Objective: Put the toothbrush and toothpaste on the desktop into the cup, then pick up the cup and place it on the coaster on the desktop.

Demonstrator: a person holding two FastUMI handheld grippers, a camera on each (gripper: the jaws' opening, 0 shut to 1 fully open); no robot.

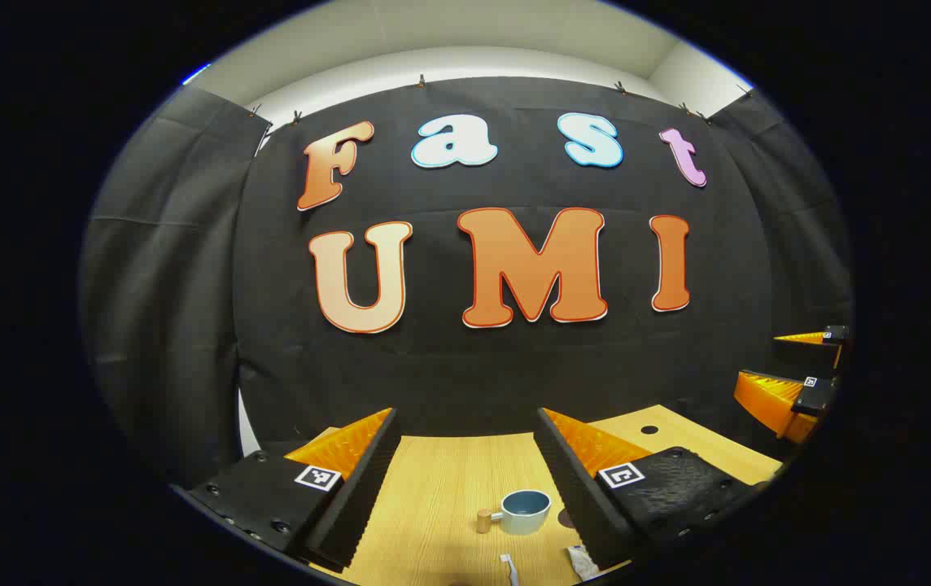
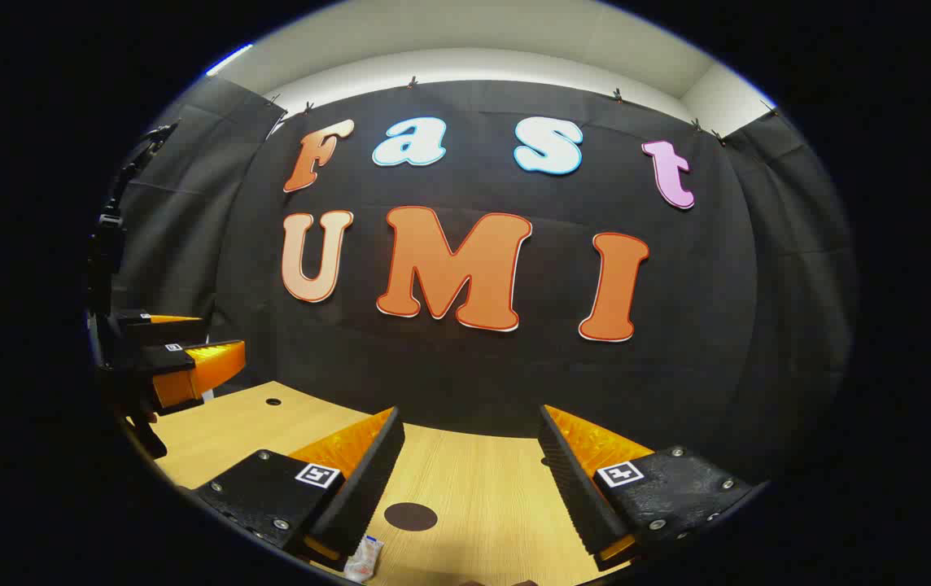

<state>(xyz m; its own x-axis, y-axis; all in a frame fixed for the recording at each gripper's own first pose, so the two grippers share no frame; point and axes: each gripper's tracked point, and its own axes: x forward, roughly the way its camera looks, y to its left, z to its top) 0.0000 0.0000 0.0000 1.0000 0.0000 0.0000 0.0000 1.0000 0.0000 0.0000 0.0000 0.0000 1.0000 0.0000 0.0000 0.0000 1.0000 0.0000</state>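
In the left gripper view, a pale cup (image 1: 524, 511) with a blue inside and a wooden handle stands upright on the wooden desktop (image 1: 441, 488). My left gripper (image 1: 465, 415) hangs open above and short of it. A toothbrush head (image 1: 508, 567) and a white toothpaste tube (image 1: 582, 561) peek in at the bottom edge. The tube is partly hidden by one finger. A dark round coaster (image 2: 410, 515) lies below my open right gripper (image 2: 469, 411), and the toothpaste end (image 2: 365, 557) shows beside its finger. Neither gripper holds anything.
Each gripper appears at the edge of the other's view: the right gripper (image 1: 758, 358) far right, the left gripper (image 2: 221, 334) far left, both above the table. A small round hole (image 2: 273, 401) marks the desktop near the back. Black cloth walls close the booth.
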